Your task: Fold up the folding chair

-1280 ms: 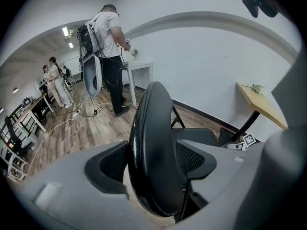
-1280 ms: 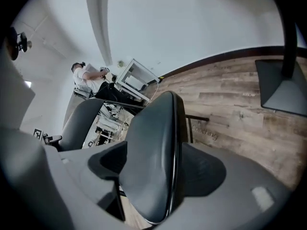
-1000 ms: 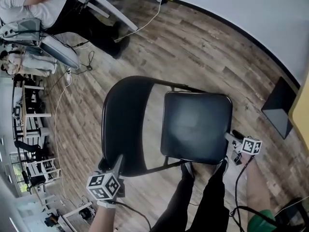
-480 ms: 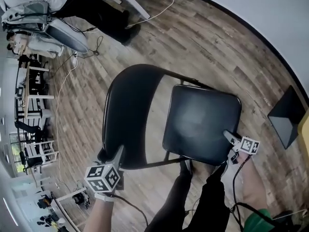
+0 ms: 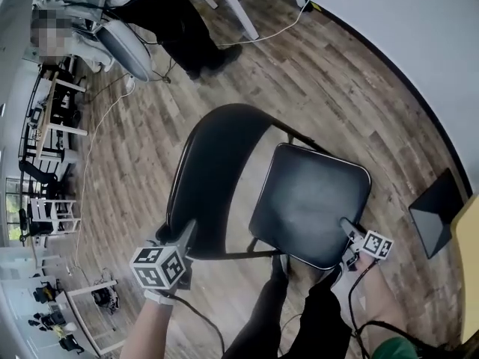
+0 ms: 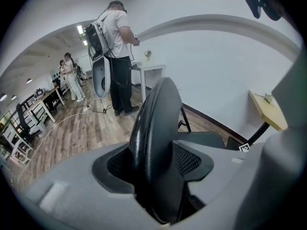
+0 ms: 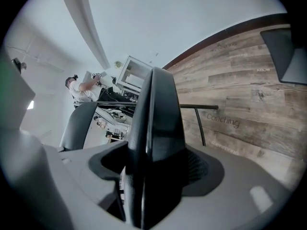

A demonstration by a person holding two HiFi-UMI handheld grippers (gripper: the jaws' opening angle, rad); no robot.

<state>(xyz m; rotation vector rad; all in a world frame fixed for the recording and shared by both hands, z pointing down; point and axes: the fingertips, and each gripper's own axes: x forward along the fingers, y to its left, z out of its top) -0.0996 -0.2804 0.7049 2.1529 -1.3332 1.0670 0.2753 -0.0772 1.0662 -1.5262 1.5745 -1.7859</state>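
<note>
The left tool (image 5: pixel 185 239) is closing, the backrest (image 5: pixel 213 170) edge between its jaws, not yet pinched. The right tool (image 5: pixel 349 230) is closing likewise around the seat (image 5: pixel 322 185) corner. The chair (image 5: pixel 299 215) stands unfolded on the wood floor (image 5: pixel 337 81); a person (image 5: pixel 176 21) stands beyond.

Lost most of the folding chair's (image 5: pixel 213 178) legs under its seat (image 5: pixel 310 204), and part of both shoes (image 5: pixel 278 262) beneath that seat's front edge. Got only a strip of the yellow tabletop (image 5: pixel 470 245), cropped at the right edge, and lost a corner of the dark panel (image 5: pixel 432 212) behind it. Saw the bystander (image 5: pixel 176 28) cropped at the top edge. Could not name the small clutter on the far desks (image 5: pixel 52 126).
</note>
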